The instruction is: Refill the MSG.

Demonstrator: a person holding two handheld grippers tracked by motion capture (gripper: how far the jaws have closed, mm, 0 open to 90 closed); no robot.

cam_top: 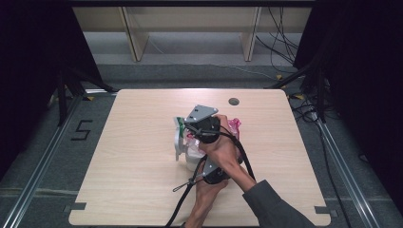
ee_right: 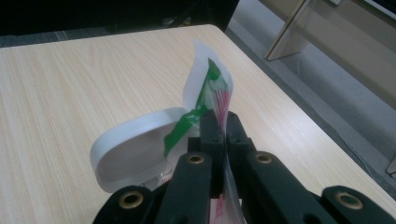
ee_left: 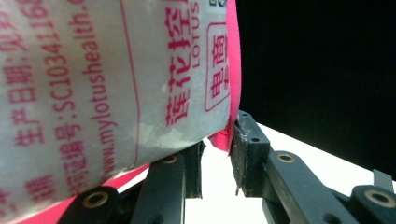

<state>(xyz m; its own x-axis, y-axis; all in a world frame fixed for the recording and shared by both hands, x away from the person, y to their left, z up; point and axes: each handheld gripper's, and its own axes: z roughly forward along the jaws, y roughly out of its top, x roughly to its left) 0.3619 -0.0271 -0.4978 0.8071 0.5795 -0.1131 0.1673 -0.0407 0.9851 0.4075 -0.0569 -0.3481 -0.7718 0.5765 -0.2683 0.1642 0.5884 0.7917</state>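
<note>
A white tub (cam_top: 183, 151) stands mid-table with packets sticking out of it. My right gripper (cam_top: 194, 130), held from above the tub, is shut on the thin edge of a clear packet with pink print (ee_right: 222, 100). A green and white packet (ee_right: 205, 88) stands just behind that, against the tub's white rim (ee_right: 126, 149). My left gripper (cam_top: 209, 167) sits low on the near side, partly under the other hand. A pink and white printed packet (ee_left: 107, 84) hangs close in front of it. That packet's pink corner (ee_left: 220, 139) dips between the jaws, which stand apart.
The wooden table (cam_top: 138, 180) has bare room to the left, right and front of the tub. A round cable hole (cam_top: 233, 101) lies near the far edge. Black cables (cam_top: 183, 199) trail off the near edge. Shelving legs (cam_top: 135, 42) stand beyond the table.
</note>
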